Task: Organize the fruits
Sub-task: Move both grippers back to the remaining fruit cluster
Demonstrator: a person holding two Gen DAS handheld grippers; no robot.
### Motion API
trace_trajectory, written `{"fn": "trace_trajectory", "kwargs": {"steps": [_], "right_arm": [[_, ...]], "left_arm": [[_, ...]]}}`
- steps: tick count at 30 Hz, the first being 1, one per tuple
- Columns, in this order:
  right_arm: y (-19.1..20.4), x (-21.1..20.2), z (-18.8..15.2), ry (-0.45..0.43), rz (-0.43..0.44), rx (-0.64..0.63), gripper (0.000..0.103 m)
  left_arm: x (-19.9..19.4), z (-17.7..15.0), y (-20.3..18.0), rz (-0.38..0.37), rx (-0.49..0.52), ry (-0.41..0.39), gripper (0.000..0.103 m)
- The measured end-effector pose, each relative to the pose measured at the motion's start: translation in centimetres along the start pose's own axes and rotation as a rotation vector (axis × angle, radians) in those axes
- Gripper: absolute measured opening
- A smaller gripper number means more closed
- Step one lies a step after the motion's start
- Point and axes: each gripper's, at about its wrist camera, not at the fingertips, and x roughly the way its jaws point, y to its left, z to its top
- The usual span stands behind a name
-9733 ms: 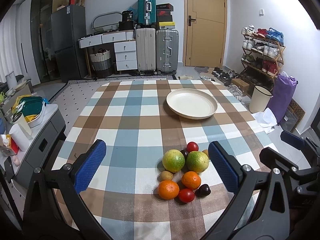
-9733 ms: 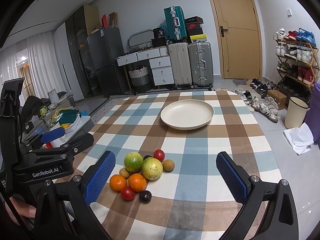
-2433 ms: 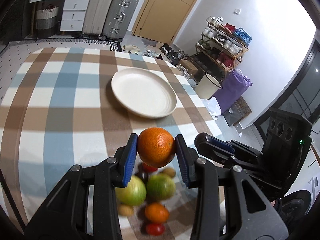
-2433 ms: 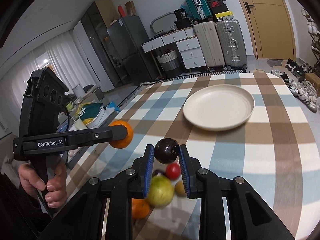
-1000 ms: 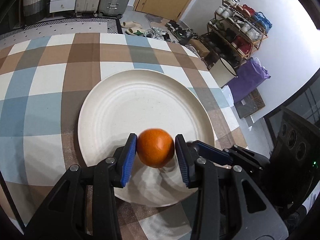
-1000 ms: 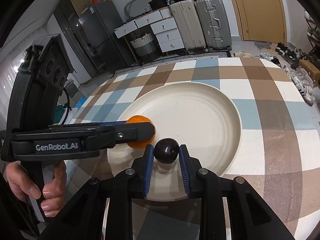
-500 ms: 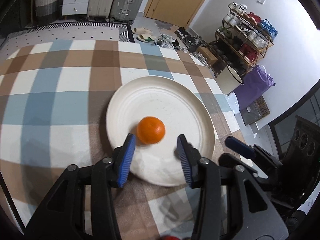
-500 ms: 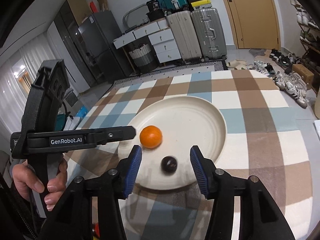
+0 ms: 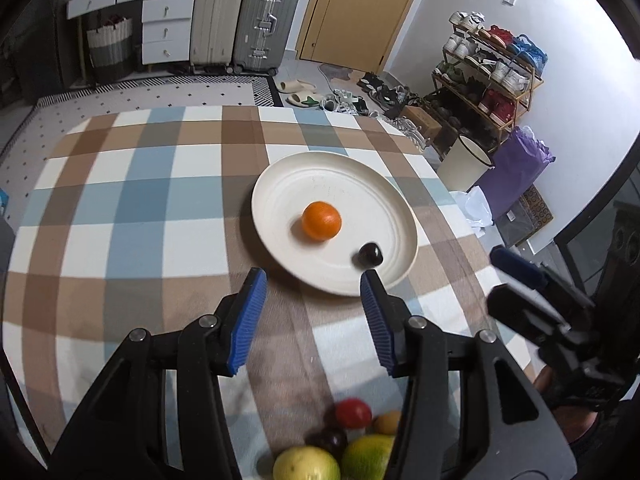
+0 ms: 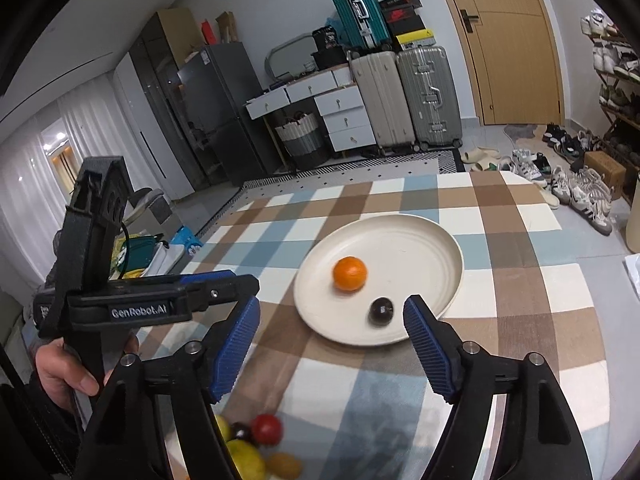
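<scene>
Fruits are now split between two places on the checked desk. An orange and a small dark fruit lie loose on the cream plate at the far side, the orange near the middle, the dark one by the near right rim, apart from each other. A second ago each sat clamped in a hand-held gripper over the plate; both have since been let go. The left hand-held gripper hangs released and empty, pulled back just short of the plate's near rim. The right hand-held gripper is likewise spread wide and empty. The remaining pile of green, red and yellow fruits waits at the near edge. Two pieces look delivered; the next likely step is reaching back for more.
</scene>
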Motion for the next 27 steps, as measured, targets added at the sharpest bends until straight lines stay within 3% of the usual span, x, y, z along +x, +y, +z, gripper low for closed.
{"fn": "trace_trajectory", "kwargs": {"steps": [3, 9, 18, 27], "right_arm": [[1.3, -1.6, -0.7, -0.022, 0.009, -0.022, 0.083], [3.1, -3.8, -2.2, -0.044, 0.019, -0.052, 0.083], [5.0, -5.7, -4.4, -0.055, 0.018, -0.070, 0.090], [6.6, -6.9, -6.9, -0.055, 0.028, -0.078, 0.092]], "left_arm": [[-1.6, -1.7, -0.5, 0.020, 0.019, -0.012, 0.047], [-4.3, -4.4, -1.4, 0.048, 0.044, -0.038, 0.051], [-8.0, -7.8, -1.4, 0.085, 0.021, -0.101, 0.079], [-10.5, -11.7, -0.2, 0.121, 0.002, -0.113, 0.086]]}}
